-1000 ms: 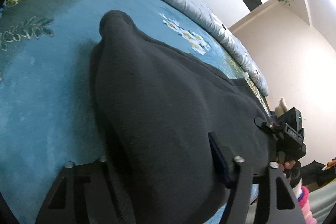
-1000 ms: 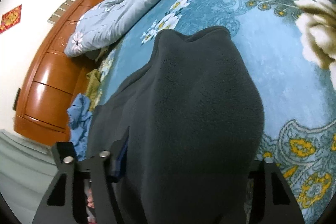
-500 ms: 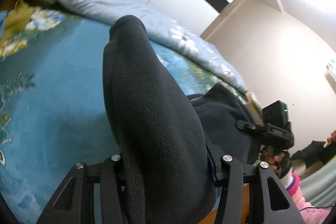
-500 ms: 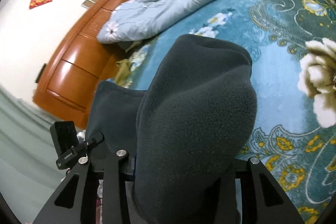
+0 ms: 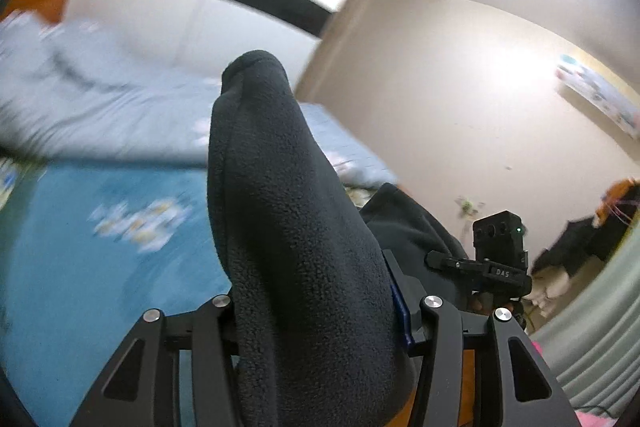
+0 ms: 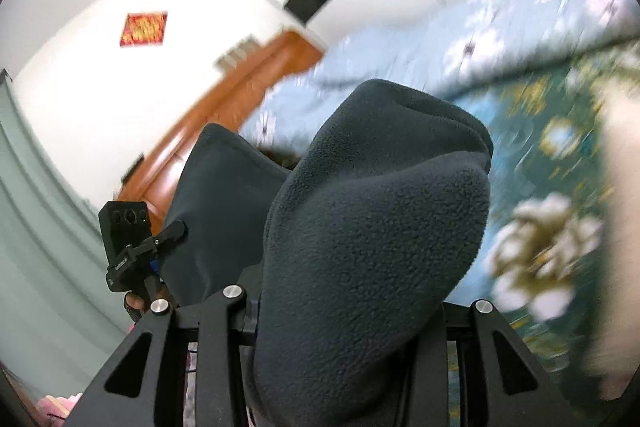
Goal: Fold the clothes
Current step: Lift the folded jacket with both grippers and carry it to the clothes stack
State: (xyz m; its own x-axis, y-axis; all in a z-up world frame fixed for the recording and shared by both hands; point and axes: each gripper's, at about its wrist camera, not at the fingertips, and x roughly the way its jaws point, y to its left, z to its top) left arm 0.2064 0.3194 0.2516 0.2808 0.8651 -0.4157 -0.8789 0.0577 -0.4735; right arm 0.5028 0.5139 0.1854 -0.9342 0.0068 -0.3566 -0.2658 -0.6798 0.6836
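I have both grippers, left gripper and right gripper, clamped on the dark fleece garment, held above the bed; no fold laid yet

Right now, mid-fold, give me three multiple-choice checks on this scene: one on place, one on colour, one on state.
1. Where does the right tool show in the left wrist view?
A. right of the garment
B. left of the garment
C. above it

2. What colour is the fleece garment?
A. red
B. dark grey
C. white

3. What is the left tool doing?
A. hanging empty
B. gripping the garment
C. resting on the bed cover

Answers: 1 A, it sits at the garment's right edge. 2 B, the fleece is charcoal in both views. 3 B, cloth bunches between its fingers.
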